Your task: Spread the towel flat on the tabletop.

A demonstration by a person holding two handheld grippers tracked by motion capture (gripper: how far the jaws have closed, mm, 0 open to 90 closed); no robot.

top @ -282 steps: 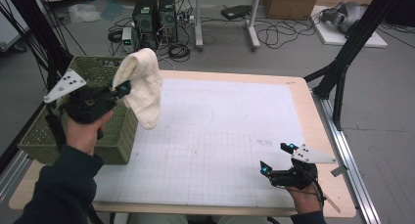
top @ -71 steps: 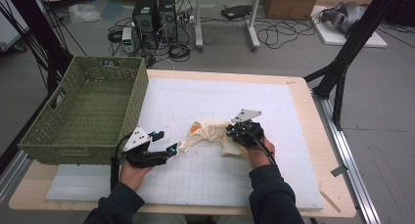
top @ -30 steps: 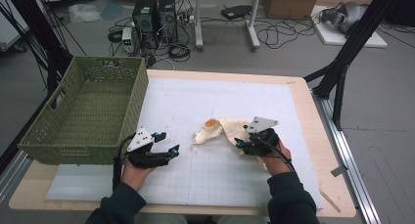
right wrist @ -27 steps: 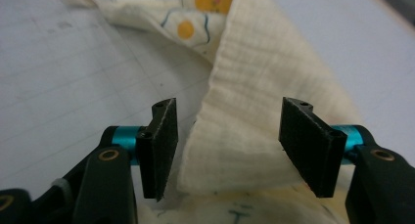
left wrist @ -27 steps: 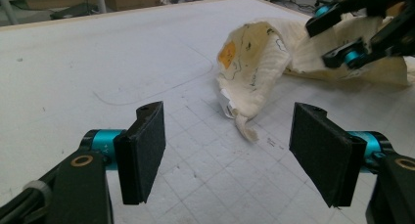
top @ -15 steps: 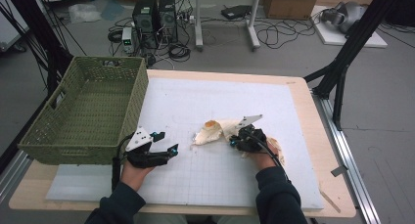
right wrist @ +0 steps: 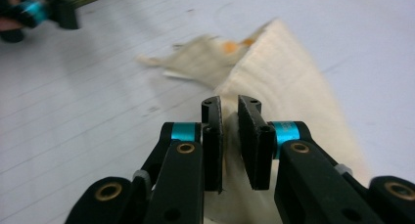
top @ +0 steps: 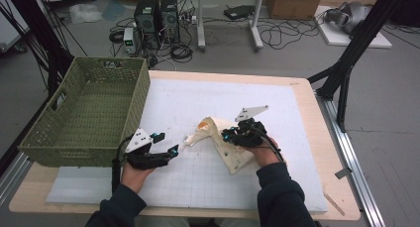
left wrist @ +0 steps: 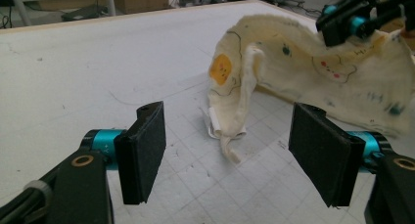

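The right gripper pinches the cloth near the table's middle. The left gripper stands open, empty, just beside the cloth's tip.

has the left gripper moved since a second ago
No. In the high view the left gripper sits at the same spot by the green basket, its fingers open and pointing at the cloth.
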